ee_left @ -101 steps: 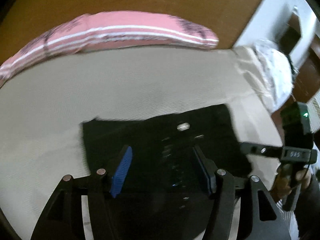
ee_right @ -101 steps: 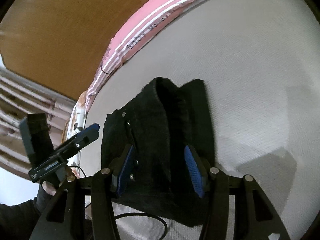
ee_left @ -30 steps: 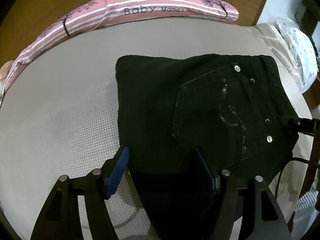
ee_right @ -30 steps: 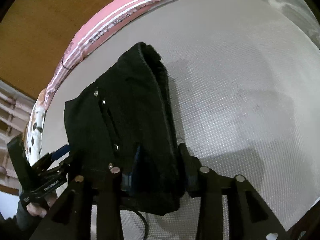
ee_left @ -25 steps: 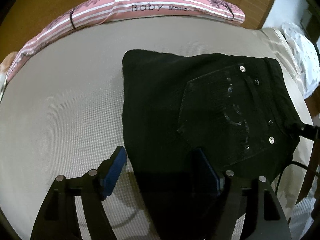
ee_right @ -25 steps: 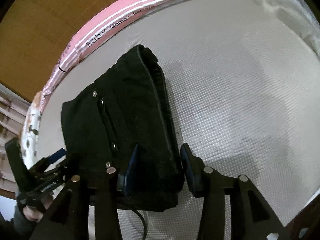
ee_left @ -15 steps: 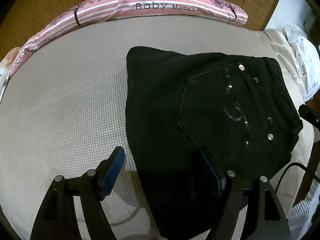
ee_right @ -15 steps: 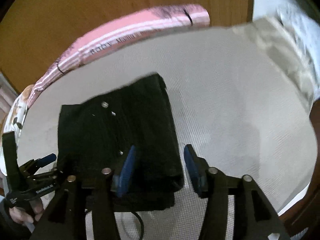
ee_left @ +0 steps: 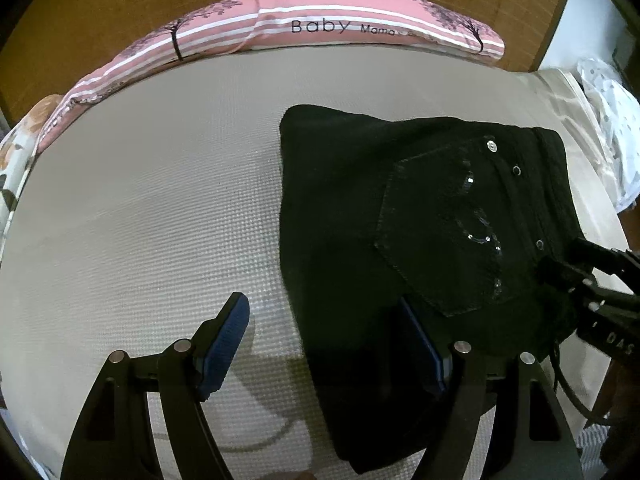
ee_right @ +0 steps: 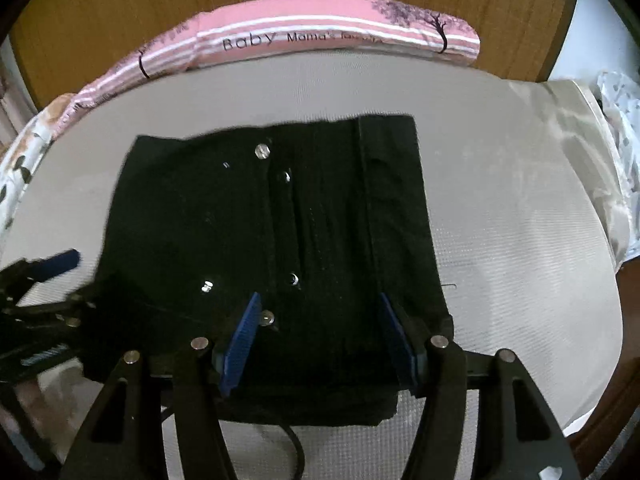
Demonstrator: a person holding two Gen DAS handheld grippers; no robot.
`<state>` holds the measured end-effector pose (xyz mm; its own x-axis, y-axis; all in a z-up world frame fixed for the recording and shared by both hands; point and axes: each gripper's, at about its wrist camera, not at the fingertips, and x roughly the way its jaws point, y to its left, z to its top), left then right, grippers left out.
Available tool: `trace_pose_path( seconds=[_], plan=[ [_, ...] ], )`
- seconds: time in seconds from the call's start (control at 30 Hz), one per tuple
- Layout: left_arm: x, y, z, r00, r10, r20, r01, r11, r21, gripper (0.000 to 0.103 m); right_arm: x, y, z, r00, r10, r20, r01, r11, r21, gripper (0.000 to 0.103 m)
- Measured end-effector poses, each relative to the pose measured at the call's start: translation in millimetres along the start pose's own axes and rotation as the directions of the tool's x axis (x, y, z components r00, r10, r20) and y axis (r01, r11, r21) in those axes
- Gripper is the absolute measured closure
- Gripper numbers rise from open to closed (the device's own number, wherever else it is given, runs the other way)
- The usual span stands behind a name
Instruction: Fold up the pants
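Note:
The black pants [ee_left: 400,216] lie folded into a compact rectangle on the beige mattress [ee_left: 140,200], back pocket and rivets facing up; they also show in the right wrist view [ee_right: 280,220]. My left gripper [ee_left: 324,344] is open over the pants' near left corner, its left pad over bare mattress, holding nothing. My right gripper [ee_right: 320,340] is open just above the pants' near edge, empty. The right gripper also shows at the right edge of the left wrist view [ee_left: 596,288], and the left gripper at the left edge of the right wrist view [ee_right: 40,292].
A pink striped bolster pillow [ee_left: 320,28] lies along the far edge against a wooden headboard [ee_left: 120,8]. A white patterned cloth [ee_left: 608,120] sits at the far right. A black cable [ee_right: 292,452] trails near the front edge of the mattress.
Both grippers have opened and let go of the pants and pulled back. The right gripper has swung round to face the headboard. The folded pants stay flat on the mattress.

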<state>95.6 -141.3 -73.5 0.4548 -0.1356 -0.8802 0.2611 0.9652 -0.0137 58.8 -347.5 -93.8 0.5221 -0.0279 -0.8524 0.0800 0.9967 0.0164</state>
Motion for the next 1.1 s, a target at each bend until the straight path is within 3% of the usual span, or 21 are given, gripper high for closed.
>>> trace_pose_path(
  seconds=[0.23,0.53,1.1],
  plan=[
    [-2,2,-4,1.0,0.01,-0.003,-0.01,1.0,-0.01,0.027,6,5,0,1.0,0.005,-0.013,-0.005,1.0,0.003,0.027],
    [-5,0,-7,1.0,0.023,0.001,-0.023,1.0,-0.009,0.027,-2,16,-3,1.0,0.011,0.029,-0.011,1.0,-0.001,0.01],
    [-10,-2,-14,0.999,0.034,0.0,-0.034,0.999,-0.014,0.027,-32,27,-8,0.999,0.002,0.05,-0.001,1.0,-0.018,0.005]
  ],
)
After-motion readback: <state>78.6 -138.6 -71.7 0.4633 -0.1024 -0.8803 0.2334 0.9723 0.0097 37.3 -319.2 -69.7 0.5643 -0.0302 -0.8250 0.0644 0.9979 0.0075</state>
